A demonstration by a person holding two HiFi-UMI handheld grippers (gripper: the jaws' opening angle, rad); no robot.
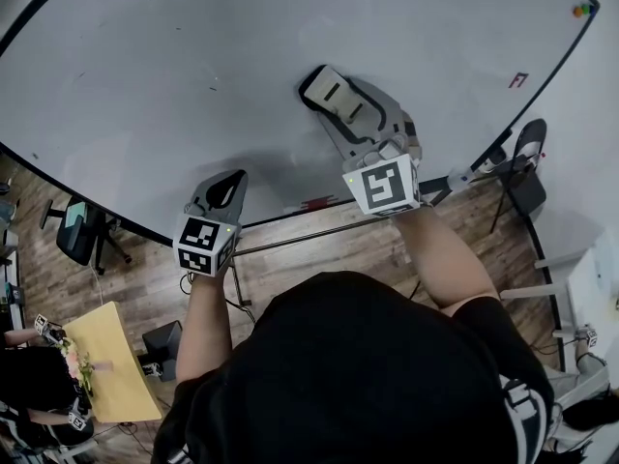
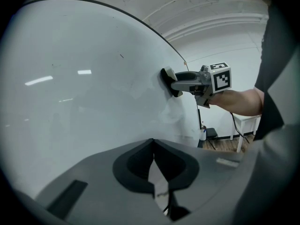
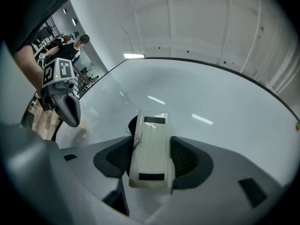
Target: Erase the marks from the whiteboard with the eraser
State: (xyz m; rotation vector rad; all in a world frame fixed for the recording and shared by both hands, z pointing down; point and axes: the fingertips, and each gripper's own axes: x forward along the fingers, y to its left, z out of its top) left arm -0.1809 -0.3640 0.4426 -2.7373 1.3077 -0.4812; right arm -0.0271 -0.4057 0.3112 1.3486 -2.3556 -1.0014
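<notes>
Right tongs [image 3: 151,157] round eraser [image 3: 151,142] — whiteboard [image 1: 145,85] middle

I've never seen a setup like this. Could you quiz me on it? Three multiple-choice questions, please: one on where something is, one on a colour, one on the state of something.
1. Where is the eraser?
A. Lying loose, held by nothing
B. In the right tongs, against the whiteboard
C. In the right tongs, held clear of the whiteboard

2. What colour is the eraser's body?
A. White
B. Red
C. Green

3. How do the left tongs stand?
A. Wide apart
B. Shut on the eraser
C. Shut, with nothing between them

Answers:
1 B: the left gripper view shows the eraser's dark face meeting the board.
2 A: the right gripper view shows a white body.
3 C: the left gripper view shows the tips meeting, with nothing between them.
</notes>
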